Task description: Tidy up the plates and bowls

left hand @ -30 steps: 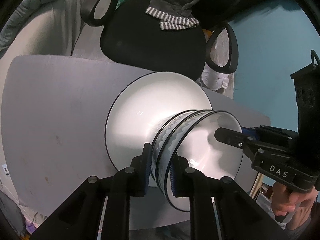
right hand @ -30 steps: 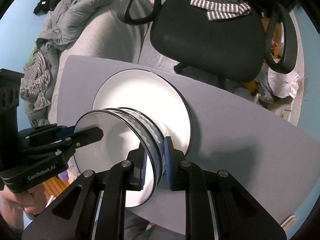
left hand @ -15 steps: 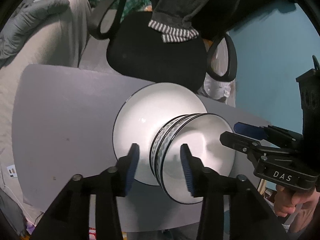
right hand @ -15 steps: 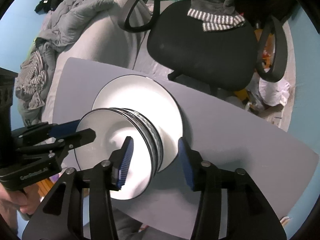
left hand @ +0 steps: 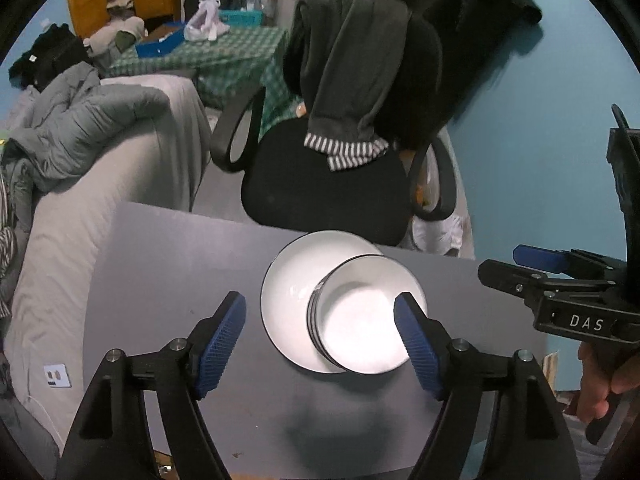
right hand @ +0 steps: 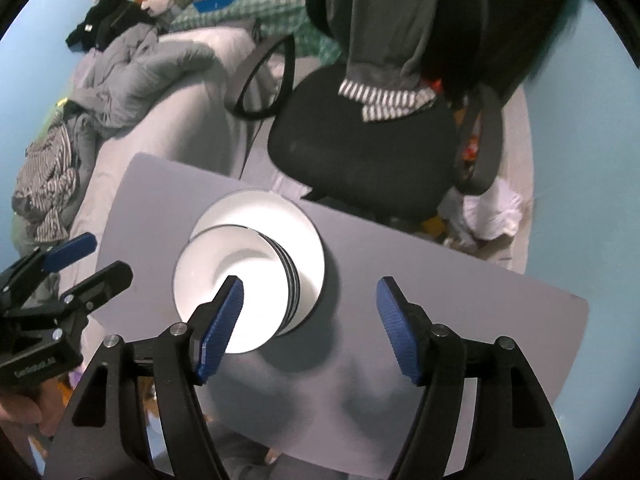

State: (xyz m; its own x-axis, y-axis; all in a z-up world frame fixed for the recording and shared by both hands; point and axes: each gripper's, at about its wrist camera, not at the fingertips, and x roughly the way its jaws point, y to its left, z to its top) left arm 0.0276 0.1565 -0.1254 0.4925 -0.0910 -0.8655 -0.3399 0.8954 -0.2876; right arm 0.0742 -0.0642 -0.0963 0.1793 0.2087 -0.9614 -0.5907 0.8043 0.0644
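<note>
1. Two sets of tongs in view, both empty. My left tongs stand wide with the jaws opening; the stack shows in the gap between them but lies below, and neither pad touches it. My right tongs are likewise apart and opening, with nothing gripped.
2. Task items: the stack of bowls sits nested on the white plate, off-centre on it. The plate rests on the grey worktop, toward the edge that faces the black chair.
3. Key relation, landmark = the stack. In the left wrist view it lies straight ahead and below the tongs, shifted toward the right pad. In the right wrist view the stack lies toward the left pad, which overlaps the bowl rim in the picture; I judge that the pad is above the rim and not on it.
4. Round items, so no long axis; the stack axis is upright. Both tongs seem about equally near.
5. Edges: the plate rim nearly meets the worktop edge on the chair side of the stack, so little margin there.
6. Open room: bare worktop spreads wide on the sofa side of the stack and toward me. The other handheld gripper hangs beside the stack, apart from it.
7. Judgement: stacking looks done; I see no loose dishes.
</note>
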